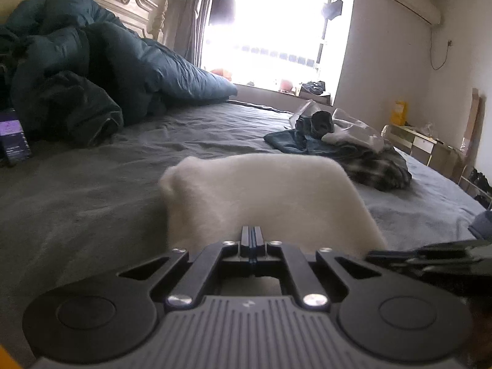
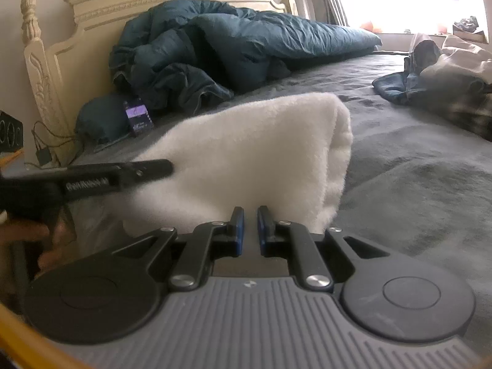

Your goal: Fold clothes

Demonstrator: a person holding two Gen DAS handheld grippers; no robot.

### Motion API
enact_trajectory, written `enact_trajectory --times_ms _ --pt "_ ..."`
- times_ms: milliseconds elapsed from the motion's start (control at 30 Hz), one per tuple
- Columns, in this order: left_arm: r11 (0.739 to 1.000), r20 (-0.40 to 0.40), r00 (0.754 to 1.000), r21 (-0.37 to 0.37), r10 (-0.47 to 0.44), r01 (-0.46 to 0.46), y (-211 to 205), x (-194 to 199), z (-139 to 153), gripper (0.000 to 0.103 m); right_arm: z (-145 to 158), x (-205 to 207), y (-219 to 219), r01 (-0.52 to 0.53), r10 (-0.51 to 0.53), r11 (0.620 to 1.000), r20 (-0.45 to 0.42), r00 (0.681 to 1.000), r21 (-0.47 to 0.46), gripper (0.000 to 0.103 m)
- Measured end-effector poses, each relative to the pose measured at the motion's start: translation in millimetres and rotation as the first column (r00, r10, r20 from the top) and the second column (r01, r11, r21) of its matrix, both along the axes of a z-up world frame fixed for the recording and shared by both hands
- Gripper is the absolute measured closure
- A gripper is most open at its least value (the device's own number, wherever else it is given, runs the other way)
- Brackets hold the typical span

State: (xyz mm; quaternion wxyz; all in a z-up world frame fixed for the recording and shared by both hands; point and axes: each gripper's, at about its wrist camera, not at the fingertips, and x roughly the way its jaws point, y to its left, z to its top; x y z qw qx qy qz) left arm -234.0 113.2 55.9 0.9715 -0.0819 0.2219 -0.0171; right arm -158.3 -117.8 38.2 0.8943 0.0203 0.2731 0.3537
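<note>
A white fluffy garment [image 1: 261, 196] lies folded over on the grey bed sheet [image 1: 92, 190], its rounded fold [image 2: 341, 141] on the far side. My left gripper [image 1: 252, 233] is shut, fingers pressed together at the garment's near edge, which seems pinched between them. In the right wrist view the left gripper [image 2: 160, 166] comes in from the left and its tip meets the garment's [image 2: 246, 153] left side. My right gripper [image 2: 250, 221] is closed on the near edge, white fabric showing in the narrow gap between its blue pads [image 2: 240, 224]. The right gripper [image 1: 430, 255] shows dark at the right of the left wrist view.
A crumpled teal duvet [image 1: 92, 61] is heaped against the cream headboard [image 2: 92, 9]. A pile of other clothes [image 1: 347, 141] lies further along the bed on the right. A purple box [image 2: 138, 117] stands near the duvet. A bright window [image 1: 276, 30] and a low desk [image 1: 424, 144] lie beyond.
</note>
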Motion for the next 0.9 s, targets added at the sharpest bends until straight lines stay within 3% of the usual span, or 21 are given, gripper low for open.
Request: enact_trajectory --times_ms 100,300,467,533,600,700,733,800,900 --pt "1.000 0.011 1.000 -0.006 0.014 -0.014 4.0 -5.1 0.9 0.101 13.4 -6.6 -11.9 0.021 -0.020 1.000 -0.032 0.999 0.012 0.093" --pt "1.000 0.019 1.000 0.005 0.020 -0.020 1.1 -6.7 3.8 0.101 47.0 11.3 13.7 -0.052 0.049 0.997 0.072 0.996 0.053 0.091" --pt "0.999 0.019 1.000 -0.038 0.015 -0.014 6.8 -8.7 1.9 0.101 28.5 54.2 62.5 -0.100 0.102 0.994 0.042 0.994 -0.038 0.091" --pt "0.999 0.019 1.000 -0.040 0.011 -0.010 5.8 -7.9 2.0 0.101 18.2 61.4 56.0 -0.097 0.098 0.995 0.020 0.995 -0.016 0.094" --pt "1.000 0.022 1.000 -0.022 0.012 -0.011 3.4 -8.5 1.9 0.101 21.3 56.3 39.0 -0.038 0.038 0.999 0.011 0.999 0.000 0.099" --pt "1.000 0.023 1.000 -0.021 0.007 -0.007 2.3 -9.3 1.3 0.101 15.2 46.2 10.8 0.092 -0.087 0.994 0.068 0.994 -0.067 0.099" --pt "1.000 0.019 1.000 -0.023 0.006 -0.006 2.5 -9.5 2.1 0.101 9.2 45.6 -2.3 0.117 -0.115 0.992 0.047 0.992 -0.052 0.099" --pt "0.999 0.011 1.000 -0.031 0.015 -0.014 2.9 -10.6 6.8 0.100 -0.1 43.1 -24.2 0.173 -0.173 0.985 -0.005 0.985 -0.029 0.081" --pt "1.000 0.045 0.999 -0.019 0.019 -0.018 -4.1 -15.2 26.0 0.098 -8.5 34.3 -46.4 0.249 -0.250 0.967 -0.030 0.968 -0.045 0.081"
